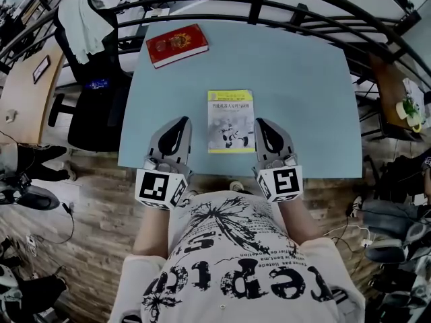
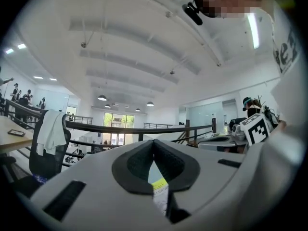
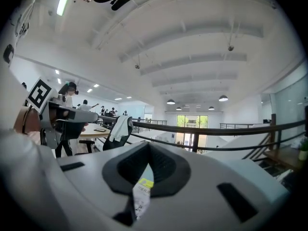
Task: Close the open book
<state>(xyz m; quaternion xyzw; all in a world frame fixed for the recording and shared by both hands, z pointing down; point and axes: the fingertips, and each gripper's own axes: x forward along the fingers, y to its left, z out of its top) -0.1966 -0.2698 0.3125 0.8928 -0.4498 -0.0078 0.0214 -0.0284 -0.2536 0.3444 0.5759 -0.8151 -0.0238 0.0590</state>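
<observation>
Book [image 1: 231,121], thin, rectangular, yellow-white paper cover

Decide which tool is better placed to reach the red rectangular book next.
Left. The red rectangular book lies far left, ahead of the left tool; the right tool sits beyond the closed yellow-and-white paperback.

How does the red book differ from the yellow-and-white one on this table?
The red book has a red cover; the yellow-and-white book a pale one with yellow bands. The red book lies at the far left corner of the table, the yellow-and-white book midway along the near edge. The red book sits askew, the yellow-and-white book square to the edges. Both lie flat and closed.
</observation>
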